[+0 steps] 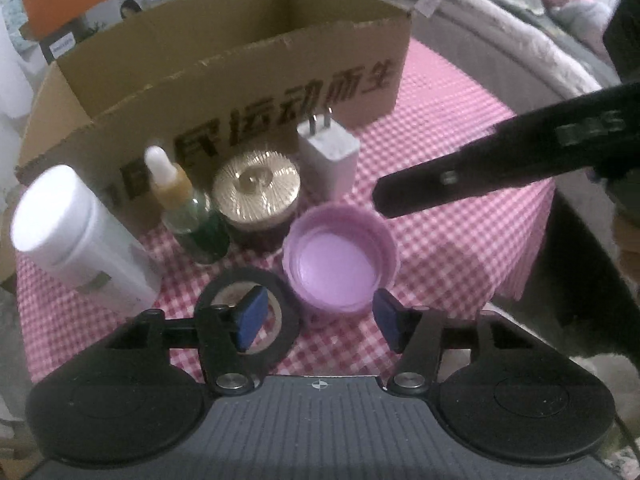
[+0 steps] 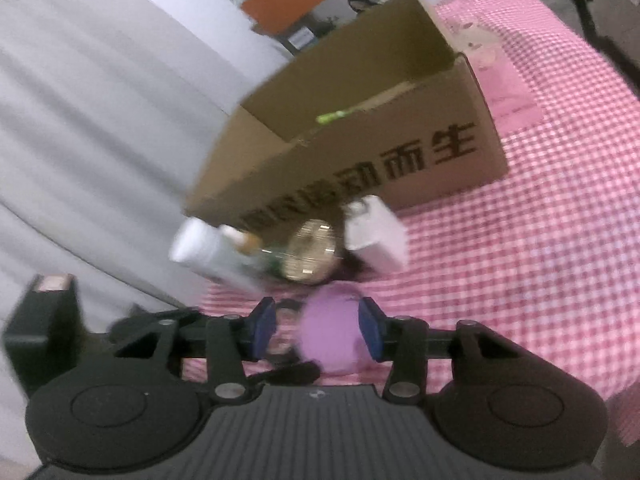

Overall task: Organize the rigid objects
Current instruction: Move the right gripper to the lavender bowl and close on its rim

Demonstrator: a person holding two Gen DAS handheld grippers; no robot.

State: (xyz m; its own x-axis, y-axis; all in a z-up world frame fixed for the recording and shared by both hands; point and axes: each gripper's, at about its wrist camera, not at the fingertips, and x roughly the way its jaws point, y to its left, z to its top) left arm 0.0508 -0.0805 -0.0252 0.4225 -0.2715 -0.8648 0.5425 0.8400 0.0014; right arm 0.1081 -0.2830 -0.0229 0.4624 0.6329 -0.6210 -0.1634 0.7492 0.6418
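Note:
On the pink checked cloth (image 1: 460, 248) a purple cap (image 1: 340, 264) lies open side up, just ahead of my left gripper (image 1: 320, 320). That gripper is open; its left pad hangs over a black tape ring (image 1: 288, 320). Behind the cap stand a white bottle (image 1: 76, 236), a dropper bottle (image 1: 188, 212), a gold-lidded jar (image 1: 256, 196) and a white charger plug (image 1: 328, 152). The right wrist view is blurred. There my right gripper (image 2: 316, 330) is open with the purple cap (image 2: 330, 332) seen between its pads, clear of the left pad. A black finger of it (image 1: 460, 176) reaches in beside the cap.
An open cardboard box (image 1: 224, 92) with black lettering stands behind the row of objects; something green (image 2: 336, 114) lies inside it. The cloth's right edge drops off near bedding (image 1: 500, 20). Grey fabric (image 2: 80, 120) fills the left of the right wrist view.

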